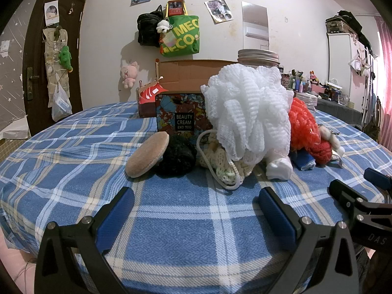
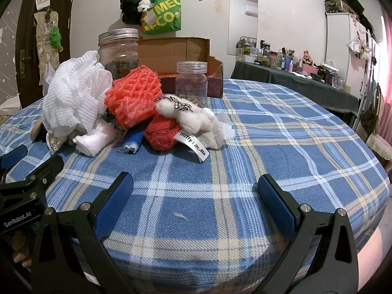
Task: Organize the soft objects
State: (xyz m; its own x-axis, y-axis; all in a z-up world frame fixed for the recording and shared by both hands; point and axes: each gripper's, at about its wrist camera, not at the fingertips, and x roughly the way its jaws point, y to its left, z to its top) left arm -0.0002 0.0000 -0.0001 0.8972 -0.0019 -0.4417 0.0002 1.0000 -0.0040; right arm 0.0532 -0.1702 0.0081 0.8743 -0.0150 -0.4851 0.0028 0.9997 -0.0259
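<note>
A heap of soft things lies on the blue plaid cloth [image 1: 186, 223]. In the left wrist view I see a tan round puff [image 1: 147, 155], a black mesh ball [image 1: 176, 158], a cream knit piece with a cord [image 1: 220, 164], a big white bath pouf [image 1: 247, 107], an orange pouf [image 1: 302, 120] and a red knit piece [image 1: 321, 153]. The right wrist view shows the white pouf [image 2: 73, 95], the orange pouf [image 2: 133, 95], the red knit piece [image 2: 160, 132] and a white plush toy [image 2: 186, 115]. My left gripper [image 1: 196, 201] and right gripper [image 2: 194, 187] hover open and empty, short of the heap.
A patterned "Beauty Cream" tin [image 1: 182, 112], an open cardboard box [image 2: 186, 49] and two lidded jars [image 2: 118, 51] [image 2: 191, 80] stand behind the heap. White [image 2: 94, 140] and blue [image 2: 132, 142] cloth pieces lie in front. A cluttered dark side table [image 2: 294, 80] runs along the right wall.
</note>
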